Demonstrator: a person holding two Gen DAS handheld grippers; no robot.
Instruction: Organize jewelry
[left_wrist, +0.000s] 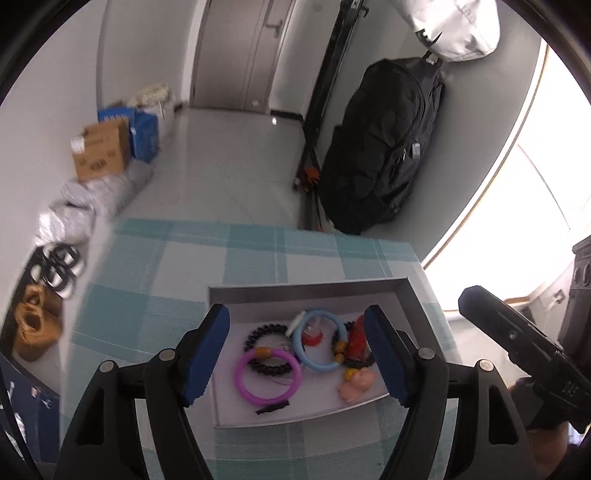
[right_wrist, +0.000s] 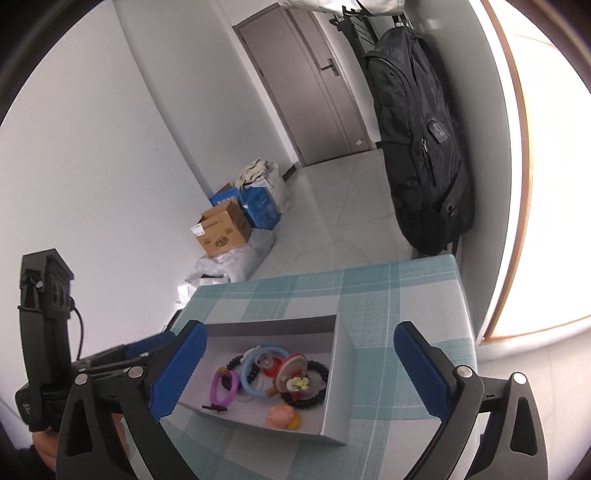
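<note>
A shallow grey box (left_wrist: 310, 291) sits on a table with a teal checked cloth (left_wrist: 147, 295). Inside lie a purple ring bracelet (left_wrist: 269, 373), a light blue ring (left_wrist: 320, 339), a black bead bracelet (left_wrist: 266, 343), a red piece (left_wrist: 357, 339), a pink pig figure (left_wrist: 356, 384) and a black clip (left_wrist: 272, 408). My left gripper (left_wrist: 295, 312) hovers open above the box, holding nothing. My right gripper (right_wrist: 300, 326) stands wide open over the same box (right_wrist: 340, 369), its blue pads clear of the purple ring (right_wrist: 223, 387) and a black bead bracelet (right_wrist: 317, 384).
A black backpack (left_wrist: 380, 147) hangs on the wall past the table's far right corner. Cardboard and blue boxes (right_wrist: 229, 221) and plastic bags line the left wall. Shoes (left_wrist: 37, 325) lie on the floor to the left. A grey door (right_wrist: 321, 85) closes the corridor.
</note>
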